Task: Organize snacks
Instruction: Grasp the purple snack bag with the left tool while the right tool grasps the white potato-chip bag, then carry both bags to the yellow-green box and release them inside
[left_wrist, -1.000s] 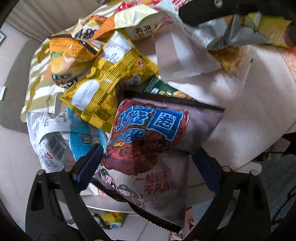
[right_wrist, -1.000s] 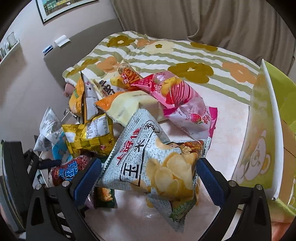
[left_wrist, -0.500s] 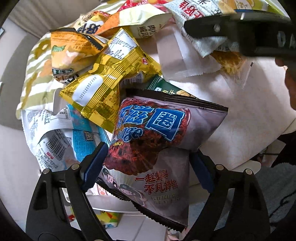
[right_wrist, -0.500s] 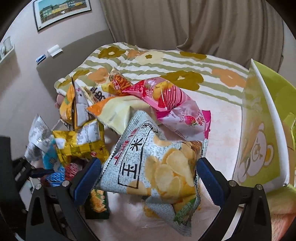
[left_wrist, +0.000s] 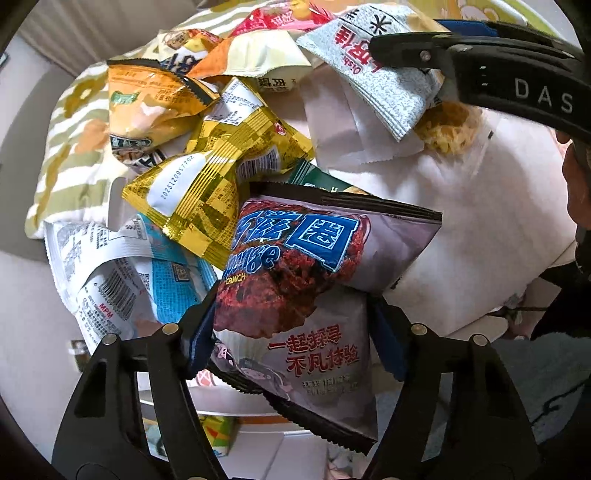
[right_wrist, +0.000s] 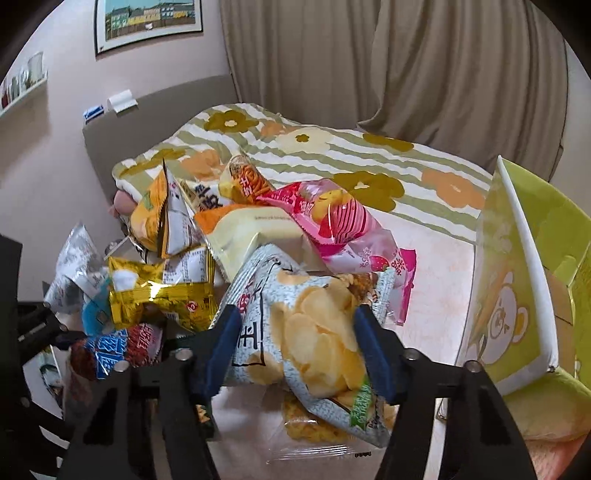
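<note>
Left gripper (left_wrist: 291, 332) jaws closing, pads pressing the purple crunch bag (left_wrist: 306, 280) at the pile's near edge; right gripper (right_wrist: 299, 347) jaws closing on the grey chip bag (right_wrist: 306, 325). Both bags sit among the snack heap on the bed (right_wrist: 436, 266).

Bed (right_wrist: 436, 236), pale pink sheet. Floral striped quilt (right_wrist: 332, 147) across the far half. Snack packets heaped on the near left part: pink packet (right_wrist: 343, 225), cream packet (right_wrist: 243, 229), gold packet (left_wrist: 218, 177), orange packet (left_wrist: 147, 110), clear noodle packet (right_wrist: 314, 439) flat on the sheet. Green box (right_wrist: 524, 295) at right edge.
</note>
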